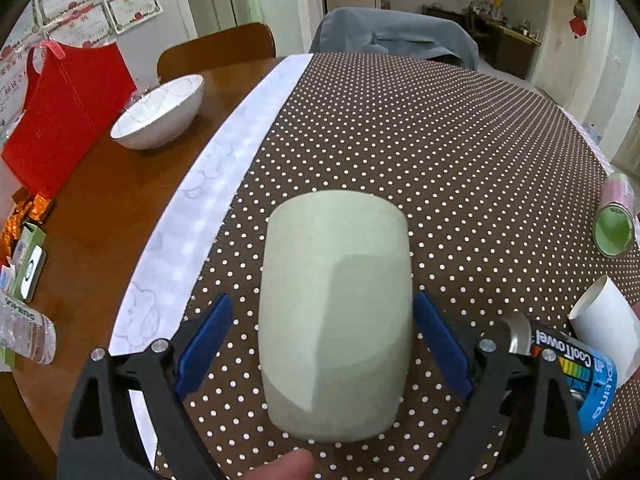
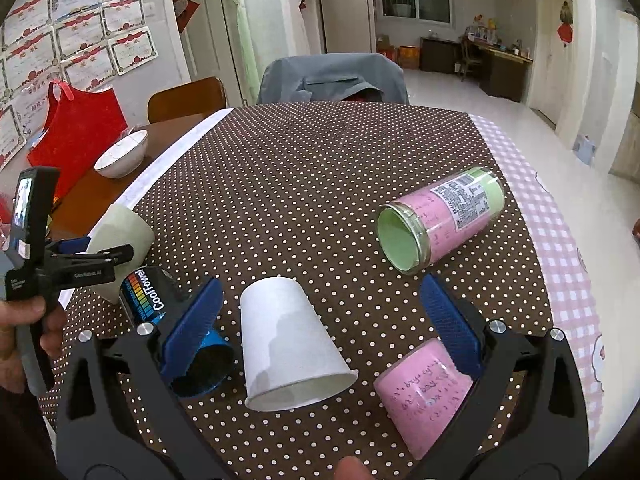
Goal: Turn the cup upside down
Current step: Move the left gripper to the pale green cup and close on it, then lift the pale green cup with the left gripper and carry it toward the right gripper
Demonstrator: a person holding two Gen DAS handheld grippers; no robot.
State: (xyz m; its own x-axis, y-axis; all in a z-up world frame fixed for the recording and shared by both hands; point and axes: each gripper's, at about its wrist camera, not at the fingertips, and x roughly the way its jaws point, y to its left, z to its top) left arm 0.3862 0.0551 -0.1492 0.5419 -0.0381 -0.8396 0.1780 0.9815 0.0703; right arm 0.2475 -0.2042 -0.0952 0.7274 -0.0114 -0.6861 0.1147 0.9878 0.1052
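Note:
A pale green cup (image 1: pixel 336 312) lies between the blue pads of my left gripper (image 1: pixel 322 344). The pads stand just off its sides, with gaps showing, so the gripper is open around it. The cup also shows in the right wrist view (image 2: pixel 120 236). A white paper cup (image 2: pixel 290 340) lies on its side on the dotted cloth, its mouth toward the camera, between the wide-open fingers of my right gripper (image 2: pixel 320 320), touching neither. In the left wrist view the white cup (image 1: pixel 604 328) is at the right edge.
A black and blue CoolTowel can (image 2: pixel 176 320) lies left of the white cup. A pink cup (image 2: pixel 424 392) stands upside down at lower right. A pink and green jar (image 2: pixel 436 220) lies on its side. A white bowl (image 1: pixel 160 112) and a red bag (image 1: pixel 60 112) sit at far left.

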